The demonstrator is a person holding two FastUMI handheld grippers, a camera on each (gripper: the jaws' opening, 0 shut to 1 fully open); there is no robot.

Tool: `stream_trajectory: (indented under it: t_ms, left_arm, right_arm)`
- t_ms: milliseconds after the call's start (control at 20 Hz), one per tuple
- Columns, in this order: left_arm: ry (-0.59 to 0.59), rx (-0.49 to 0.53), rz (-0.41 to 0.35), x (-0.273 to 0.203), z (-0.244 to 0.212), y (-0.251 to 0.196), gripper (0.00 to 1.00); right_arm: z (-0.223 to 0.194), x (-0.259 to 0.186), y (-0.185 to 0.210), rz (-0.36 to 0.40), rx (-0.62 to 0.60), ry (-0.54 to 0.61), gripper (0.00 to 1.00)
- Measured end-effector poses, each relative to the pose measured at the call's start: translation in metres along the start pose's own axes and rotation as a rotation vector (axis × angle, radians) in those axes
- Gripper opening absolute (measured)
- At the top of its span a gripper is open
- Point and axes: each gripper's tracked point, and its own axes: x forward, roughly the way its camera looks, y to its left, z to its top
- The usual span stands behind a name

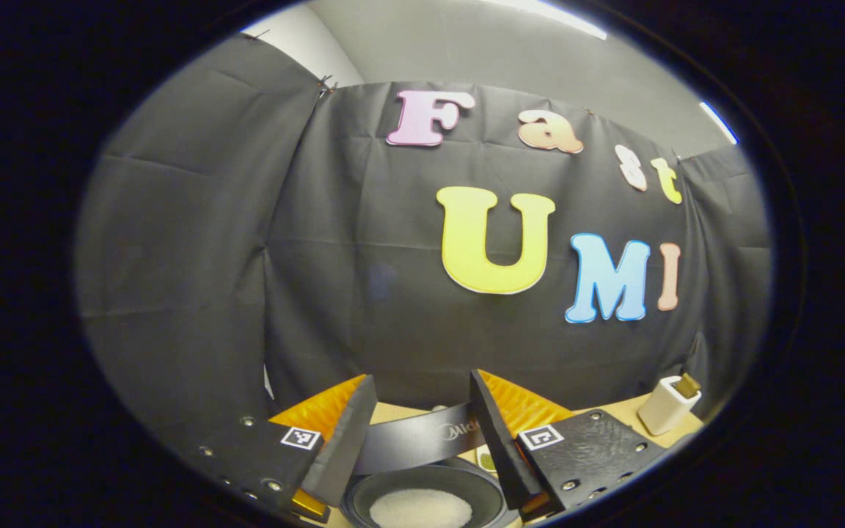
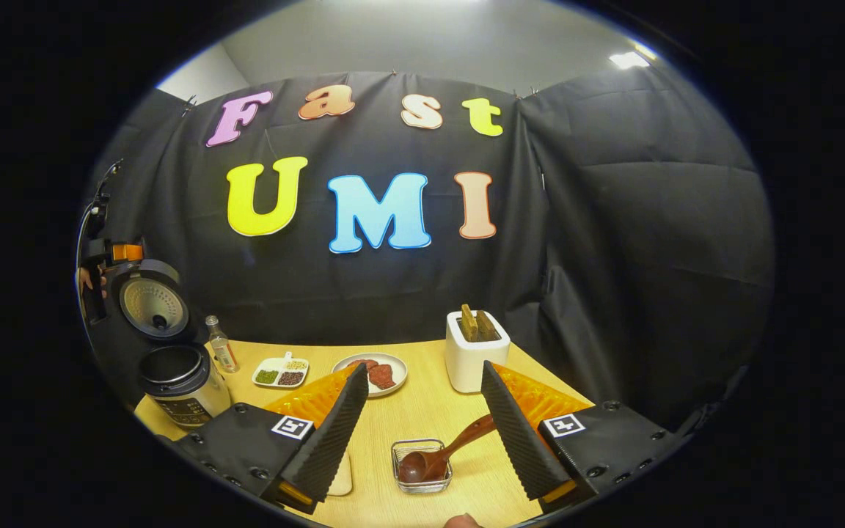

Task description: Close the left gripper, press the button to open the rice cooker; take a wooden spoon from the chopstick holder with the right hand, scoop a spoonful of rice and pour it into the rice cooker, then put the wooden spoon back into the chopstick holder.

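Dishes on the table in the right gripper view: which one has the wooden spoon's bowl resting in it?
The small clear square dish nearest the right gripper. The divided tray and the round plate sit farther back, holding food.

Open tongs (image 2: 422, 433), wooden spoon (image 2: 441, 453) in glass dish (image 2: 422, 469)

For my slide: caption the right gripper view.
Open right gripper above wooden spoon resting in glass dish; rice cooker open.

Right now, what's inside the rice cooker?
In the left gripper view, the rice cooker stands open with a mound of white rice in its dark inner pot; whatever lies beneath the rice is covered.
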Motion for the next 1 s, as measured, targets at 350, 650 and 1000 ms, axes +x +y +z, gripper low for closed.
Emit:
stream_trajectory:
  t_ms: [350, 650, 1000]
  left_arm:
    - [0.064, 0.020, -0.014, -0.042, -0.037, -0.022, 0.85]
    - [0.130, 0.015, -0.029, -0.067, -0.070, -0.035, 0.81]
    - [0.201, 0.013, -0.021, -0.088, -0.116, -0.045, 0.80]
  right_arm:
    - [0.000, -0.003, -0.005, 0.058, -0.003, 0.008, 0.98]
    - [-0.003, -0.009, -0.007, 0.110, -0.018, 0.014, 0.98]
    - [-0.003, -0.014, -0.014, 0.140, -0.020, 0.015, 0.98]
